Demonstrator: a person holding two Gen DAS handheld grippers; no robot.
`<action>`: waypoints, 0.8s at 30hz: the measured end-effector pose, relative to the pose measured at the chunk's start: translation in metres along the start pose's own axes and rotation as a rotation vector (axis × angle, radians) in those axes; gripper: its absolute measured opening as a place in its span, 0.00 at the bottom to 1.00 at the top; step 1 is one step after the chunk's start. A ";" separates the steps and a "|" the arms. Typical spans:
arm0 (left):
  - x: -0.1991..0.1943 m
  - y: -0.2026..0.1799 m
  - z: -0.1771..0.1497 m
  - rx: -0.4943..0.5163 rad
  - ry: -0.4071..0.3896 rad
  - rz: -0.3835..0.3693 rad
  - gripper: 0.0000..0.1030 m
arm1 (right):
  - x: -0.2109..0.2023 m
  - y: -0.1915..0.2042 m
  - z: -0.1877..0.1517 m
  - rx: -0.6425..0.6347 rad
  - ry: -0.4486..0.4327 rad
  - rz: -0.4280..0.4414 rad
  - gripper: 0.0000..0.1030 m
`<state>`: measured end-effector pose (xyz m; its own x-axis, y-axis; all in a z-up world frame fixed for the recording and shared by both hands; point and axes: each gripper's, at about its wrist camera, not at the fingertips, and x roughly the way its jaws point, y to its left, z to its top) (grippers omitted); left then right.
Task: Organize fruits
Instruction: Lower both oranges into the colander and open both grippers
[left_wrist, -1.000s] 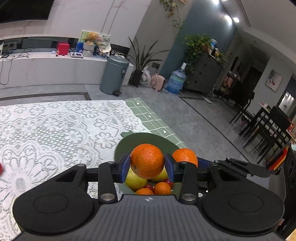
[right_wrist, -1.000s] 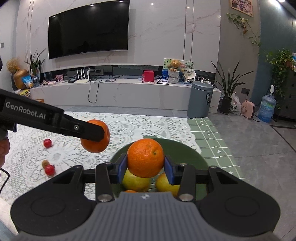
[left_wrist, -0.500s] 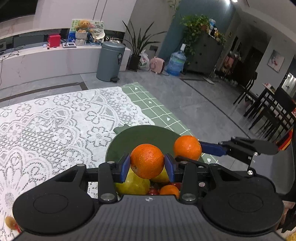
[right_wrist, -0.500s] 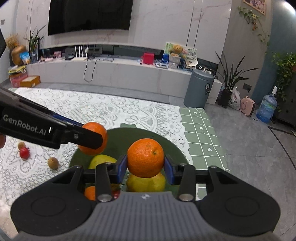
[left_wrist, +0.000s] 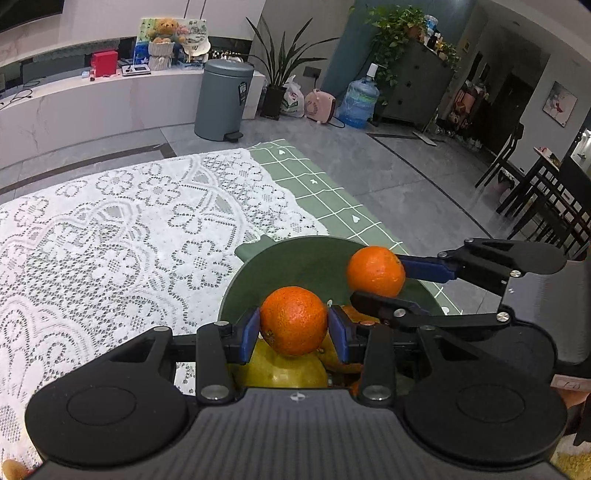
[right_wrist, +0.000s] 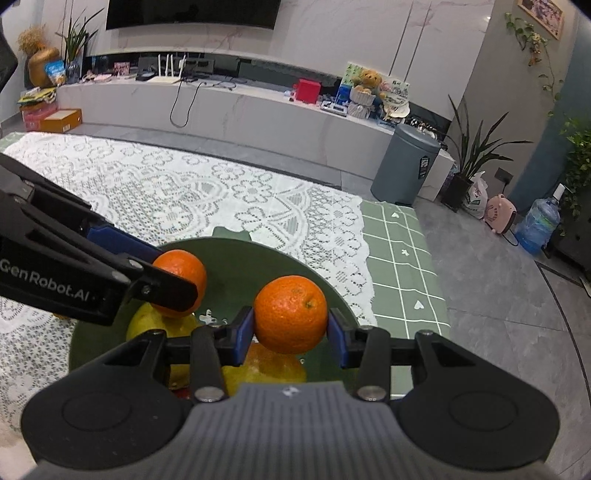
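We have an orange in each tool: left tool (left_wrist: 294, 328) grips one orange (left_wrist: 293, 320), right tool (right_wrist: 290, 325) the other orange (right_wrist: 290, 313), both over the green bowl (left_wrist: 295, 258). Risk: tools collide, or a release onto piled fruit (left_wrist: 280, 373) rolls out onto the bench (left_wrist: 110, 240).

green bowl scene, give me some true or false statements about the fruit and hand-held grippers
1. The left hand-held gripper grips a round orange. True.
2. The right hand-held gripper is empty. False: it grips its own orange fruit.
3. Both oranges are above the round dark green bowl. True.
4. The bowl is empty. False: a yellow-green fruit lies inside.
5. The bowl sits on bare wood. False: it rests on a white lace tablecloth.
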<state>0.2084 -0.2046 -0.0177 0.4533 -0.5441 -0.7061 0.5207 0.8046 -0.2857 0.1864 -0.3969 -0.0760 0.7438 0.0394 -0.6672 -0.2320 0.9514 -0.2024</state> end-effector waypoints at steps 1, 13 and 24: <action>0.002 0.001 0.000 0.001 0.003 -0.001 0.44 | 0.003 0.000 0.000 -0.005 0.007 0.001 0.39; 0.015 0.007 0.006 -0.023 0.013 0.011 0.44 | 0.032 0.000 0.002 -0.022 0.072 0.014 0.39; 0.021 0.010 0.008 -0.035 0.010 0.035 0.44 | 0.045 0.005 0.006 -0.029 0.114 0.010 0.40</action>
<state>0.2289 -0.2104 -0.0296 0.4637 -0.5132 -0.7222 0.4786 0.8311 -0.2833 0.2224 -0.3888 -0.1029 0.6654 0.0121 -0.7464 -0.2580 0.9420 -0.2147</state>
